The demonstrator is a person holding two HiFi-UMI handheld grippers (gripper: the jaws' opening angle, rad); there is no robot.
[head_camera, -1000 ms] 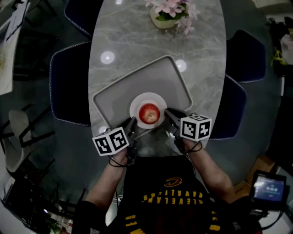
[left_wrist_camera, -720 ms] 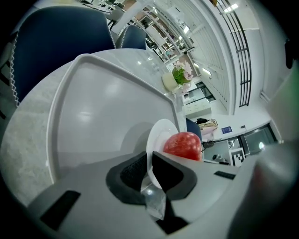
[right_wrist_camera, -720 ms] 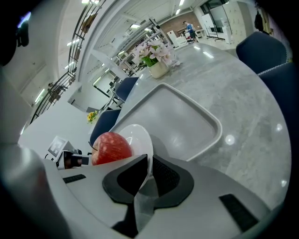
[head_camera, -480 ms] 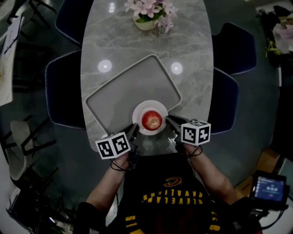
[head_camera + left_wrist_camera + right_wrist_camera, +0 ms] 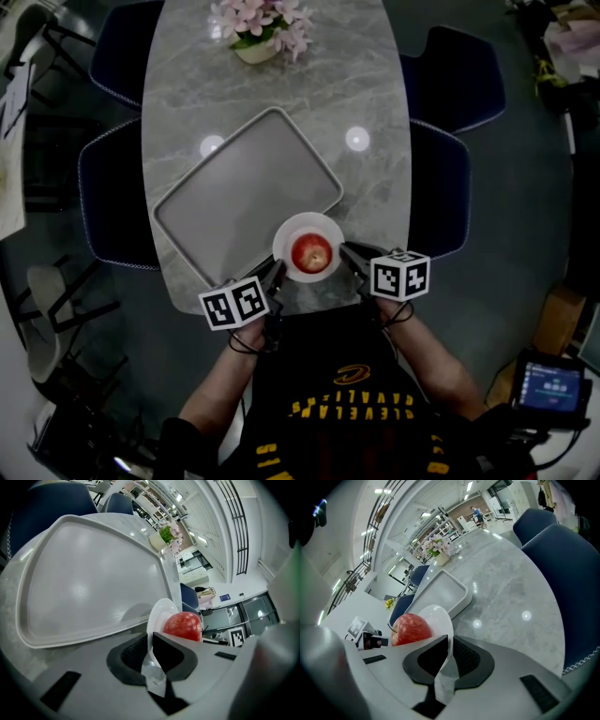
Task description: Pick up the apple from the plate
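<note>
Red apple (image 5: 311, 252), loose at the centre of the white plate (image 5: 307, 218). Left tongs (image 5: 277, 272) and right tongs (image 5: 349, 253) each clamped on opposite rims, at the tabletop's (image 5: 375, 187) near edge, just by the grey tray (image 5: 244, 187). Risk: rolls off with any tilt; slips from thin rim holds.

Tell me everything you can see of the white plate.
The plate is small, round, glossy white and ceramic-looking, with a shallow upturned rim. A red apple sits at its middle. The left claw is shut on its left rim, the right claw on its right. It is over the table at the near end, beside the grey tray; whether it rests there or is lifted can't be told.
</note>
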